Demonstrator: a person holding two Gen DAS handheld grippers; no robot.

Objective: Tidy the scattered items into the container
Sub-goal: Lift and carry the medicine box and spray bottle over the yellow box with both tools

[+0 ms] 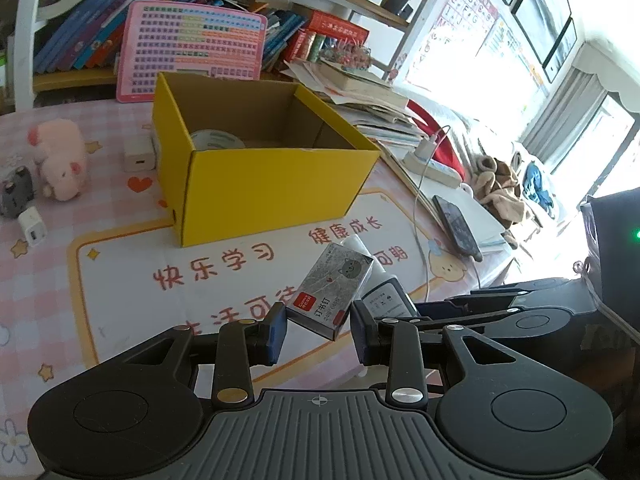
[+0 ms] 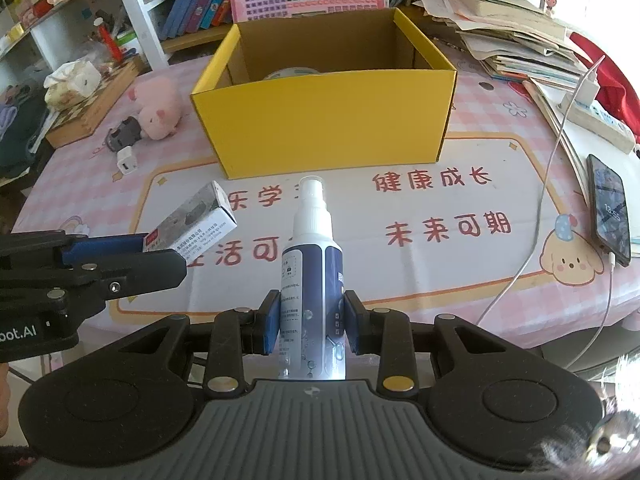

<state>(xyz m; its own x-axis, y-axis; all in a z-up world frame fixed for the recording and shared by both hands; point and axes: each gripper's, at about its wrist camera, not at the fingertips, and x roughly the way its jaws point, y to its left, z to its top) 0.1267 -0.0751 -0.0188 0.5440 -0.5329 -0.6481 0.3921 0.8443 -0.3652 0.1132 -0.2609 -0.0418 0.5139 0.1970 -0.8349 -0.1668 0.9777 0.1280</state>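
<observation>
My left gripper [image 1: 319,326] is shut on a small grey staple box [image 1: 332,290] with a cat drawing, held tilted above the mat. From the right wrist view that box [image 2: 192,220] and the left gripper [image 2: 158,250] show at the left. My right gripper [image 2: 311,322] is shut on a white spray bottle [image 2: 312,276] with a dark blue label, nozzle pointing away. Ahead stands the open yellow cardboard box [image 1: 260,184] [image 2: 324,120], with a roll of tape [image 1: 216,140] lying inside. The bottle [image 1: 386,290] also shows behind the staple box.
Left of the yellow box lie a pink plush pig [image 1: 60,160], a white charger block [image 1: 138,154], a small white plug [image 1: 32,230] and a grey toy [image 1: 16,190]. A phone [image 2: 608,208] on a cable, a power strip [image 2: 596,118] and stacked papers [image 2: 516,36] crowd the right.
</observation>
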